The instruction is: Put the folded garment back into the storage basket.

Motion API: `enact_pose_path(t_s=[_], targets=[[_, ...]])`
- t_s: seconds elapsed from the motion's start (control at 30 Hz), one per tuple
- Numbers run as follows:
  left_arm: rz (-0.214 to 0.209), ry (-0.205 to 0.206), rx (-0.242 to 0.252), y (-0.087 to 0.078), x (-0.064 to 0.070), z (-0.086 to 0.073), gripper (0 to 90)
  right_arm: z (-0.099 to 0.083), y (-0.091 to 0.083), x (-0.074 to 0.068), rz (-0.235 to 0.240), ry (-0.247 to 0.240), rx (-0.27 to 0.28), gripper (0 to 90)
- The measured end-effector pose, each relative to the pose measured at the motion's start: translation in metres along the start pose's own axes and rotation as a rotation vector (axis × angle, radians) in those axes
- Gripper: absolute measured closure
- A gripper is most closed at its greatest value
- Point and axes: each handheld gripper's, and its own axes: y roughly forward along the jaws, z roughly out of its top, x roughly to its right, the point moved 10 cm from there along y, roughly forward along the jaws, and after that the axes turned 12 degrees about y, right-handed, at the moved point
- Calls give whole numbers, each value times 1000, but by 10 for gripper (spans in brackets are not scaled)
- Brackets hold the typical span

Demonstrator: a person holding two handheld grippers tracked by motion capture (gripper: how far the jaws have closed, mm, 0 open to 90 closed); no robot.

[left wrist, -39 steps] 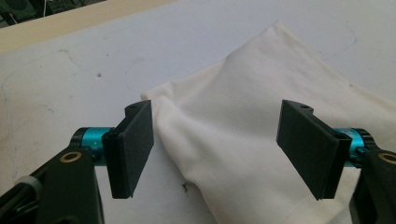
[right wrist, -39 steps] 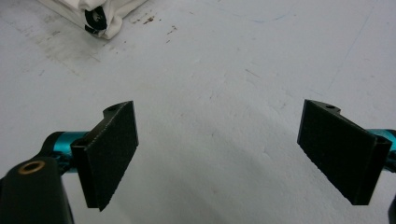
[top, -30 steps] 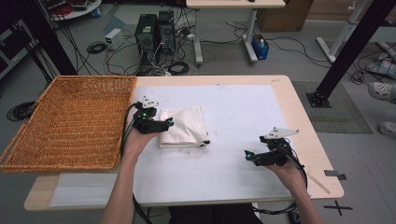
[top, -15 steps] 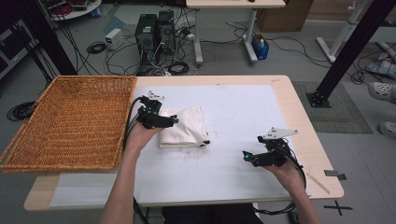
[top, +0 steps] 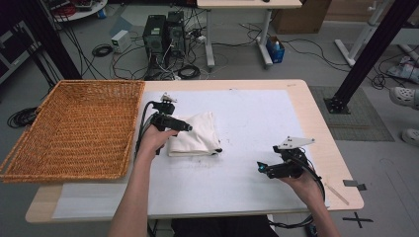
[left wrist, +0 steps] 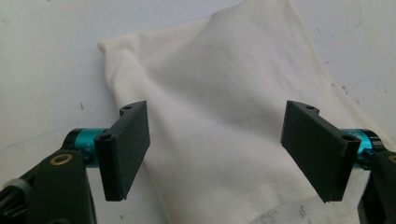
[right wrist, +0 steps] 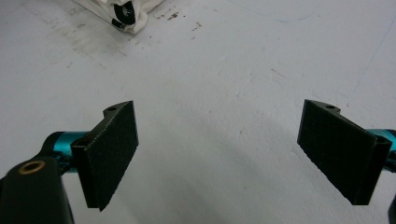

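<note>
Hovering over the folded white cloth (top: 193, 140), the left gripper (top: 185, 127) sits at the cloth's 9 o'clock edge, pointing toward 3 o'clock across it. Jaws wide apart in the left gripper view, cloth (left wrist: 224, 116) between and beyond them, not pinched; whether the pads touch the fabric cannot be told. Cloth lies flat on the white table cover (top: 247, 113), just left of table centre, with a small dark tag at its 4 o'clock corner.

Right gripper (top: 260, 168) is at roughly 4 o'clock from the cloth, well apart from it, pointing toward 9 o'clock. Jaws wide, nothing between them but bare table cover (right wrist: 219, 140); cloth corner (right wrist: 135, 16) with the tag shows at 11 o'clock in the right gripper view.

Wicker basket (top: 74, 128) lies at 9 o'clock of the cloth, near the left hand.
</note>
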Motion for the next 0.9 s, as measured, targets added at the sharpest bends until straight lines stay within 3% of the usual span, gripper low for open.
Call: enact_pose_path(t_s=[0.17, 0.47, 0.57, 0.73, 0.9], targets=[[-17, -63, -31, 8, -2, 1, 239, 2, -2, 0, -1, 4, -1, 121], [-31, -231, -169, 27, -17, -14, 190, 0, -3, -1, -5, 3, -5, 121], [-22, -240, -207, 31, -19, -19, 173, 0, -3, -1, -3, 1, -5, 121], [-56, -287, -190, 36, -19, -16, 168, 0, -3, 0, 2, -3, -2, 121], [-58, -317, -219, 47, -16, -18, 168, -1, -3, 2, 1, 6, 0, 122]])
